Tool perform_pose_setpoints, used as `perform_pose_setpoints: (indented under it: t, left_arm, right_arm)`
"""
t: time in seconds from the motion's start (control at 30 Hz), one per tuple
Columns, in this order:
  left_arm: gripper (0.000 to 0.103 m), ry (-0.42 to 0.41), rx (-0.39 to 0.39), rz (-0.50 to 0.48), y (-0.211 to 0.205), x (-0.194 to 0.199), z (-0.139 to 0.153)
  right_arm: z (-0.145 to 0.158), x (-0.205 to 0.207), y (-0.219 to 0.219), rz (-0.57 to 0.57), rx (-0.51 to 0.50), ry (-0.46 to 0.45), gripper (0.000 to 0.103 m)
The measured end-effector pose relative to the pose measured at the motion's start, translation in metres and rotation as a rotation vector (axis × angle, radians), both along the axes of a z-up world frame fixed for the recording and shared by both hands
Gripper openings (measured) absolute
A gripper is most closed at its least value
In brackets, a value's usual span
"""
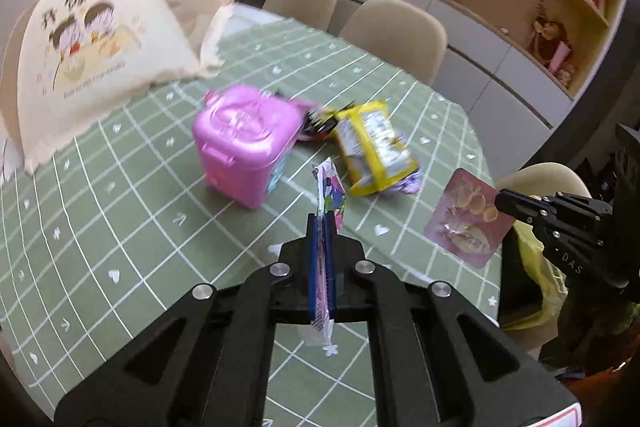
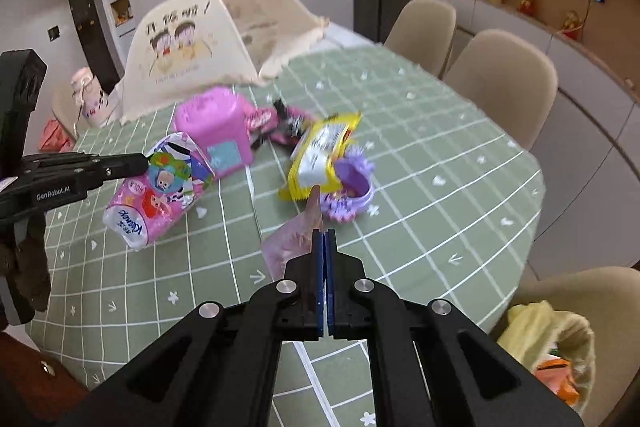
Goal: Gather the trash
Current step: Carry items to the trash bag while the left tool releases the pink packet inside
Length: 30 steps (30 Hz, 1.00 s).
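In the left wrist view, the left gripper (image 1: 321, 223) is clamped tight on a pink tissue pack (image 1: 329, 193) seen edge-on; at 11 o'clock stands a pink bin (image 1: 244, 143), at 1 o'clock a yellow wrapper (image 1: 372, 147) on the green table (image 1: 120, 227). In the right wrist view, the right gripper (image 2: 325, 235) pinches a pink packet (image 2: 294, 239); the yellow wrapper lies at 12 o'clock, a yellow bag (image 2: 548, 339) at 4 o'clock.

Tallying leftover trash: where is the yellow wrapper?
In both views the yellow wrapper lies mid-table on the green cloth, right of the pink bin.
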State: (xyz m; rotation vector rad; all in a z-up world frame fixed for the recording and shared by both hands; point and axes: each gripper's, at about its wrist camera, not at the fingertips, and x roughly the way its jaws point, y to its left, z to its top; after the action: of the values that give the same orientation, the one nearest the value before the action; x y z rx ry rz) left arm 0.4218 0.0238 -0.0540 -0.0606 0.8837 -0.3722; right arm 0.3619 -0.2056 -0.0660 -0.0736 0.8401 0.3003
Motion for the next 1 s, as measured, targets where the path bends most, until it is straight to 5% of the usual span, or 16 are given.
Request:
perform_pose_setpoints:
  t: [0.57,1.0]
  left_arm:
    - [0.003,-0.162,-0.050,-0.124,-0.068,-0.009,0.071]
    - [0.003,-0.048,-0.162,-0.414,-0.246,-0.025,0.043]
  right_arm:
    - [0.057,-0.056,-0.078,-0.182,0.007,-0.140,0.004]
    - [0.056,-0.112,-0.218,-0.376,-0.044,-0.153,0.004]
